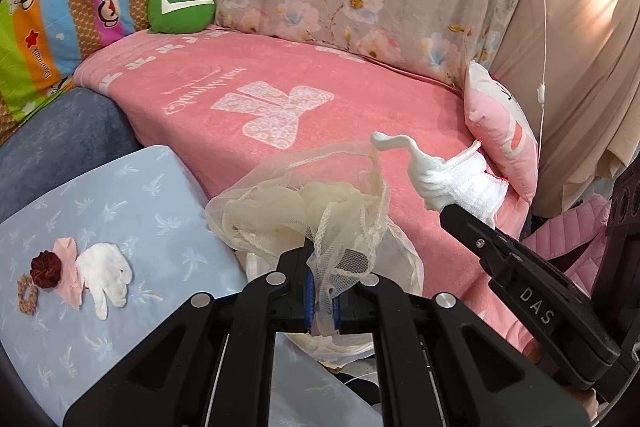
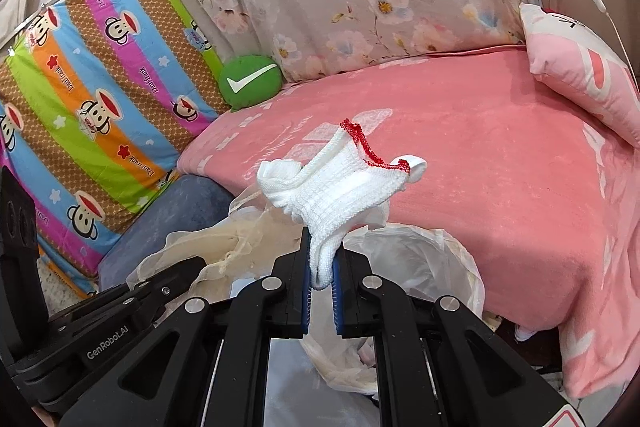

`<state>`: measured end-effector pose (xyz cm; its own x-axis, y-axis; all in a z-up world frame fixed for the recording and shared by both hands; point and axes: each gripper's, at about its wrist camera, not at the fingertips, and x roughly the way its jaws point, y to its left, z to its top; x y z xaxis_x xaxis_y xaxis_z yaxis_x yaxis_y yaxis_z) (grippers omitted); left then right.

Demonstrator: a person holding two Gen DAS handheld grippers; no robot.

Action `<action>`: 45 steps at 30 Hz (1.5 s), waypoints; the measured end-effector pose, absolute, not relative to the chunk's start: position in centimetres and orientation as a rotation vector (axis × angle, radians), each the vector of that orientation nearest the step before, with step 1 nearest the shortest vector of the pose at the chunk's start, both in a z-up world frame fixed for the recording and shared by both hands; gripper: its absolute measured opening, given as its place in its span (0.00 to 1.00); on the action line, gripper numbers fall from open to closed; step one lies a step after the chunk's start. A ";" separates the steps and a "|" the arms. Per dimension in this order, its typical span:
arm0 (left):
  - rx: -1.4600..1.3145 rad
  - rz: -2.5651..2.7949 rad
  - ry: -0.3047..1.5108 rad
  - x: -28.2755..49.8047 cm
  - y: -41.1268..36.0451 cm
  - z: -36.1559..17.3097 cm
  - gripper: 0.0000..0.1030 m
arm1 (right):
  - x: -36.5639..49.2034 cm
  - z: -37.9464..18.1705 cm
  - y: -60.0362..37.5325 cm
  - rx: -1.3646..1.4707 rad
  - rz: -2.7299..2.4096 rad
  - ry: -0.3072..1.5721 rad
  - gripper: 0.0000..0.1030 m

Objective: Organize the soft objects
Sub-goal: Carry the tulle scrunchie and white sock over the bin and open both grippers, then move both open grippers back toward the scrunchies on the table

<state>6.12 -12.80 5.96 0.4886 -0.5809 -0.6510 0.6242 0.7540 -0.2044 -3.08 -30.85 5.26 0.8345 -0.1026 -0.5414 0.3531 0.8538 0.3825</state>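
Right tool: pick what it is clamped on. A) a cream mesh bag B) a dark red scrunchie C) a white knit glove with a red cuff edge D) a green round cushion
C: in the right wrist view the right tool is pinched shut on the white knit glove, its red-trimmed cuff pointing away, while the cream mesh bag sits in the left tool.

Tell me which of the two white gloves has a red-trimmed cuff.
The knit white glove clamped in the right gripper has the red cuff edge. The other white glove lies flat on the blue sheet and shows no red.
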 end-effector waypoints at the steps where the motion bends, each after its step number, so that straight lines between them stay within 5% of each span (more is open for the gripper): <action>1: 0.067 -0.737 0.770 6.1 -13.2 5.9 0.06 | -3.1 5.1 -31.1 0.498 -0.256 0.535 0.08; 9: 0.091 -0.753 0.769 6.0 -15.0 5.5 0.09 | -3.0 3.9 -32.0 0.511 -0.269 0.557 0.08; 13: 0.097 -0.720 0.773 6.2 -15.1 5.3 0.47 | -2.7 3.4 -32.1 0.520 -0.269 0.565 0.13; 16: 0.100 -0.694 0.760 6.4 -14.8 5.2 0.55 | -2.5 3.3 -32.0 0.516 -0.272 0.567 0.13; 45: 0.017 -0.550 0.817 8.9 -8.6 3.7 0.56 | 0.6 3.0 -26.3 0.444 -0.175 0.635 0.30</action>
